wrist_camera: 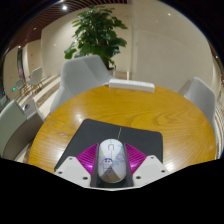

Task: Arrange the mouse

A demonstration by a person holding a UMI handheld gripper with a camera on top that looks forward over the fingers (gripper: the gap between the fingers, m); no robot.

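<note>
Office-like space surrounds the scene: pale walls, a large potted plant (97, 32) far beyond the jaws, and white chairs (84, 73) ringing a round wooden table (150, 112). Nearer, a dark mouse pad (100, 132) lies on the table just ahead of the jaws, its flat surface likely chosen as the spot for arranging the mouse. A thin cable (120, 132) runs from the mouse forward across the pad. Closest in, the white-grey mouse (111, 159) sits between the gripper (111, 163) fingers, whose magenta pads appear to press its sides, pinching it. Nothing stands in the way ahead; only the trailing cable could drag.
</note>
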